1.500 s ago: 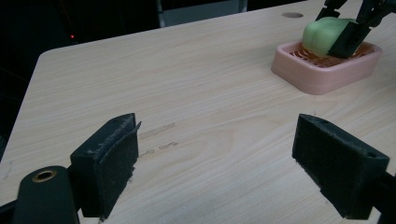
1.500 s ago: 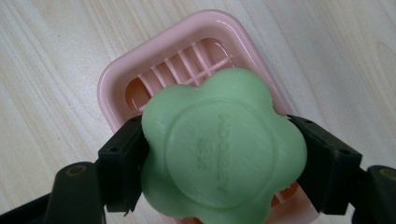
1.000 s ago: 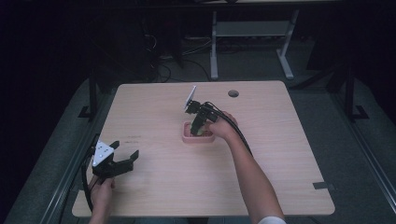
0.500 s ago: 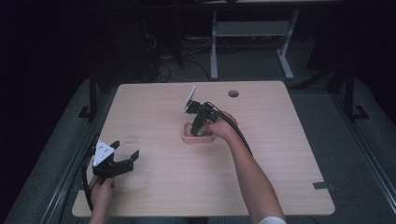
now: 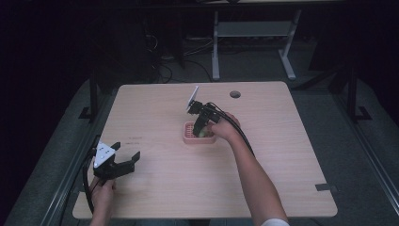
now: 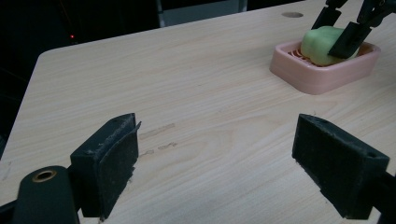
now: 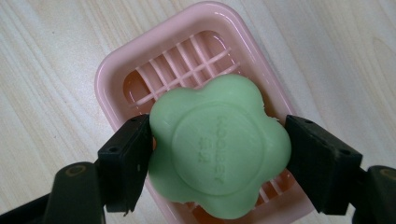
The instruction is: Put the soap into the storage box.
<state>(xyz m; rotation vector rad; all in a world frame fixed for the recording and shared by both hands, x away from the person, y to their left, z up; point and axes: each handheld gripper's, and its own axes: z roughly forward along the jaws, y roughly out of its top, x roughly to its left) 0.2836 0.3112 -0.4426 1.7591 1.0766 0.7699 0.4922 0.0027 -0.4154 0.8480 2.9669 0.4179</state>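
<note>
Holding steady: nothing has shifted over the last second. My right gripper (image 7: 217, 154) pinches the green flower-shaped soap bar (image 7: 218, 144) over the pink slatted plastic soap dish (image 5: 189, 137) mid-table. My left gripper (image 5: 123, 162), jaws spread, idles near the table's left edge. Placing or lifting, I cannot tell.

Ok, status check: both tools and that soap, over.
Left tool open, idle near table's front left. Right tool shut on green soap, in pink soap dish. Nothing in the way.

Nothing visibly changed: the right claw (image 7: 217, 149) still grips the soap (image 7: 219, 144).
</note>
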